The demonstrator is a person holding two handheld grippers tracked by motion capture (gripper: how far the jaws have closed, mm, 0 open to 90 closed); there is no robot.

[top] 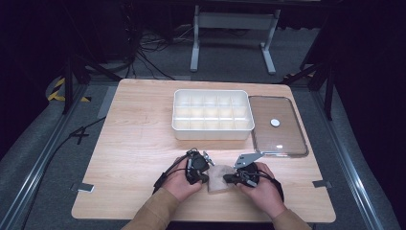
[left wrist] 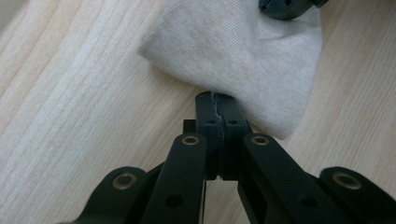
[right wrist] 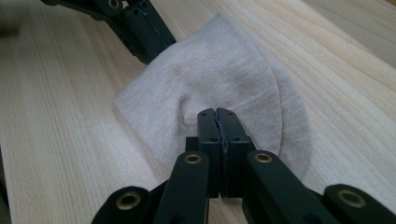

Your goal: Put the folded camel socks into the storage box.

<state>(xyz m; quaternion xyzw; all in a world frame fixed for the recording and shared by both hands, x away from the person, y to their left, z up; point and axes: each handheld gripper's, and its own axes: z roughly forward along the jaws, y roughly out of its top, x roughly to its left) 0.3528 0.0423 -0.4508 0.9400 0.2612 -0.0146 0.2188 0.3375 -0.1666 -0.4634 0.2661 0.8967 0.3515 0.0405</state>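
A small pale grey knitted cloth [top: 219,178] lies on the wooden table [top: 134,143] near its front edge, between my two grippers. My left gripper [top: 205,178] comes at it from the left. In the left gripper view its jaws [left wrist: 218,100] are shut, pinching the near edge of the cloth [left wrist: 233,46]. My right gripper [top: 229,179] comes from the right. In the right gripper view it [right wrist: 217,114] is shut on a raised fold of the cloth [right wrist: 224,70]. The left gripper's jaws [right wrist: 140,28] hold the cloth's far corner there.
A white tray [top: 212,135] with several compartments stands at the middle back of the table. To its right lies a clear lid [top: 277,136] with a white knob. A metal stand [top: 232,21] is on the floor beyond the table.
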